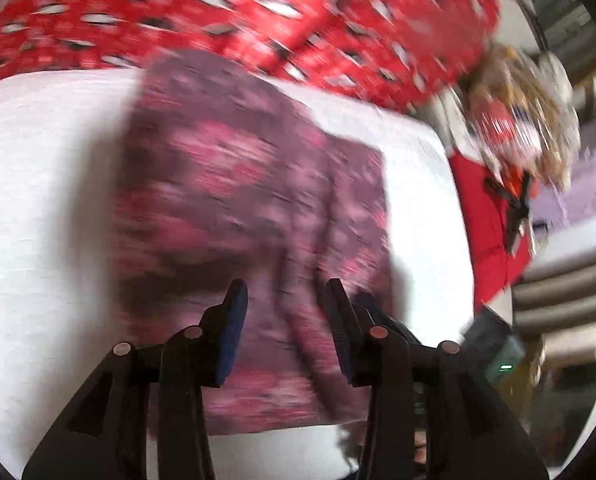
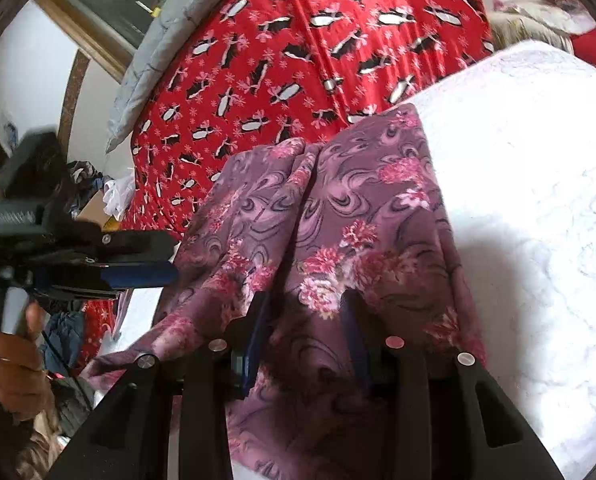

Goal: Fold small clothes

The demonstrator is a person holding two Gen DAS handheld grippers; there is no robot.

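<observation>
Black plastic fingers with blue pads frame each wrist view. The left gripper (image 1: pixel 284 304) points steeply down over a purple floral cloth (image 1: pixel 250 200); its jaws stand apart, and the cloth lies beneath and between them, though heavy blur hides whether the pads touch it. The right gripper (image 2: pixel 304 316) also has its jaws apart, with the same cloth (image 2: pixel 330 216) rising into the gap between them; whether the pads press the fabric cannot be told.

In the right wrist view the left gripper (image 2: pixel 138 272) shows at the left edge, held level by a hand (image 2: pixel 10 360), its blue pad just beside the cloth's left edge.

The cloth lies spread and wrinkled on a white quilted pad (image 2: pixel 538 200), with one fold ridge running up its middle and its near left corner trailing off the pad. Behind the pad lies a red blanket (image 2: pixel 318 40) printed with penguins and pink snowflakes. A grey cushion (image 2: pixel 154 72) sits at the blanket's far left edge. Past it, a pile of clothes (image 2: pixel 86 184) lies in the room's background.
</observation>
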